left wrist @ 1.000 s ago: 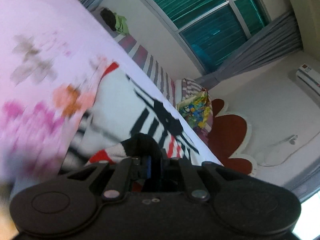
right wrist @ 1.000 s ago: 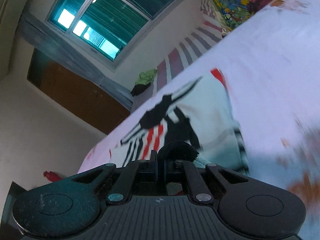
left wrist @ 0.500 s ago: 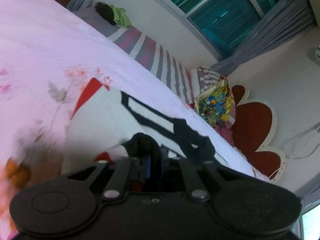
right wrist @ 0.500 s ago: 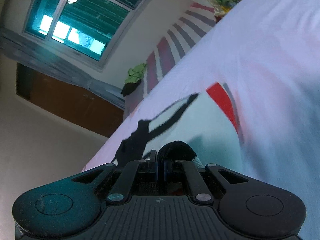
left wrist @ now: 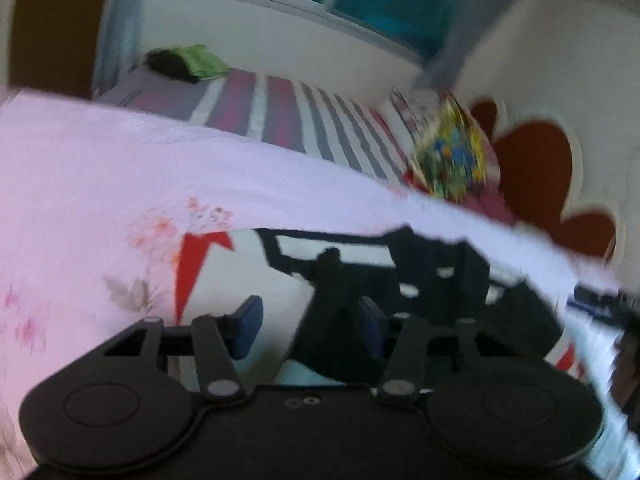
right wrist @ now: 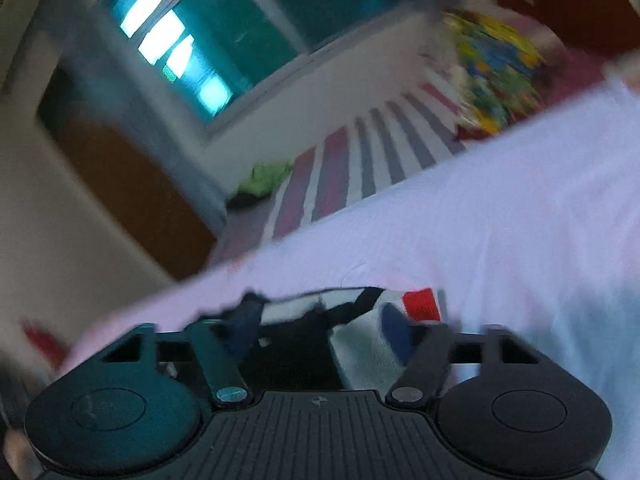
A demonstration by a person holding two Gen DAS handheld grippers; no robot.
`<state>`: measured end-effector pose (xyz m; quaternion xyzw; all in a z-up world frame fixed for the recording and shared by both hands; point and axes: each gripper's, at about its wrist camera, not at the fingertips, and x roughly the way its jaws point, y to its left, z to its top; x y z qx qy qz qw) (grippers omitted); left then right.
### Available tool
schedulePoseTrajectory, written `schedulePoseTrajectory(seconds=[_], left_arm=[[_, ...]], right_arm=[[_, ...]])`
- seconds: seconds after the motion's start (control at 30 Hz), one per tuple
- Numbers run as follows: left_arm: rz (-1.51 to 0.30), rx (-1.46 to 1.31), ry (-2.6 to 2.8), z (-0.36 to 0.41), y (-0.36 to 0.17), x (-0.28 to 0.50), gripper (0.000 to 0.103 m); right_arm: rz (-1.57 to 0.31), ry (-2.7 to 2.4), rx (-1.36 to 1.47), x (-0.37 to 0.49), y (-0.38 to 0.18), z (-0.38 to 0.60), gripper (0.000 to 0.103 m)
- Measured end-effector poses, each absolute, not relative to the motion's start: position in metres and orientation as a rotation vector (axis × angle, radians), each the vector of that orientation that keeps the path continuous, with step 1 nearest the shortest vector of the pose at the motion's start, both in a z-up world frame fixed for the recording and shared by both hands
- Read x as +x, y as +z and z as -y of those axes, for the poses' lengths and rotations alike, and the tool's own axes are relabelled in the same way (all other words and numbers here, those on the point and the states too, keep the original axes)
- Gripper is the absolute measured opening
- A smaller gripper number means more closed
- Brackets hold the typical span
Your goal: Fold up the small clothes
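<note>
A small white garment (left wrist: 248, 268) with black and red patterns lies on the pink floral bedsheet (left wrist: 100, 184). My left gripper (left wrist: 308, 326) is open just over the garment's near edge; a black fold of it sits against the right blue pad. In the right wrist view the same garment (right wrist: 360, 344) lies low between the spread fingers of my right gripper (right wrist: 324, 330), which is open. Both views are blurred.
A striped mattress (left wrist: 280, 112) lies beyond the sheet, with a green and black cloth heap (left wrist: 184, 64) at its far end. A colourful pillow (left wrist: 452, 152) leans by a red flower-shaped headboard (left wrist: 536, 176). A window (right wrist: 224, 36) and brown door (right wrist: 120, 192) stand behind.
Both grippers were shut on the garment's black edge; now both are open and the garment lies flat on the sheet. Both cameras swung sideways.
</note>
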<state>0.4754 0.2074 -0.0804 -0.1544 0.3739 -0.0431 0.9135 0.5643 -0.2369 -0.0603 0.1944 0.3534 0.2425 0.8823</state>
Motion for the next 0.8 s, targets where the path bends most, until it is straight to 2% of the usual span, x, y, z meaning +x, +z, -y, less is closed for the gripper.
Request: schedulePoseTrajectory(seconds=[0.37,0.4,0.43,0.47,0.5,0.53,0.57,0.6,0.8], left_arm=[[-0.852,-0.115,-0.127,-0.186,-0.090,0.510,0.048],[-0.852,-0.103,-0.132,-0.185,-0.090,0.511,0.044],[-0.848,-0.088,-0.136,-0.183,-0.090,0.511,0.039],[-0.842,-0.049,-0.123,-0.180,-0.090,0.509,0.026],[-0.831,-0.023,-0.119,-0.178,-0.089,0.507,0.016],[-0.816,-0.015,-0.122,-0.176,-0.089,0.505,0.011],[-0.798,0.003,-0.115,-0.173,-0.088,0.501,0.005],[-0.783,0.013,-0.111,-0.171,-0.087,0.499,0.004],[-0.551,-0.048,-0.059,-0.174,-0.060,0.473,0.004]], right_arm=[[-0.785,0.560,0.018,0.576,-0.093,0.158,0.056],[-0.786,0.555,-0.019,0.582,-0.095,0.153,0.050],[-0.782,0.548,-0.058,0.582,-0.097,0.147,0.038],[-0.774,0.548,-0.090,0.582,-0.100,0.142,0.031],[-0.767,0.552,-0.105,0.580,-0.101,0.139,0.011],[-0.764,0.551,-0.106,0.581,-0.103,0.137,0.004],[-0.750,0.541,-0.106,0.579,-0.104,0.136,0.004],[-0.732,0.531,-0.109,0.575,-0.104,0.136,0.004],[-0.564,0.454,-0.069,0.562,-0.081,0.148,0.004]])
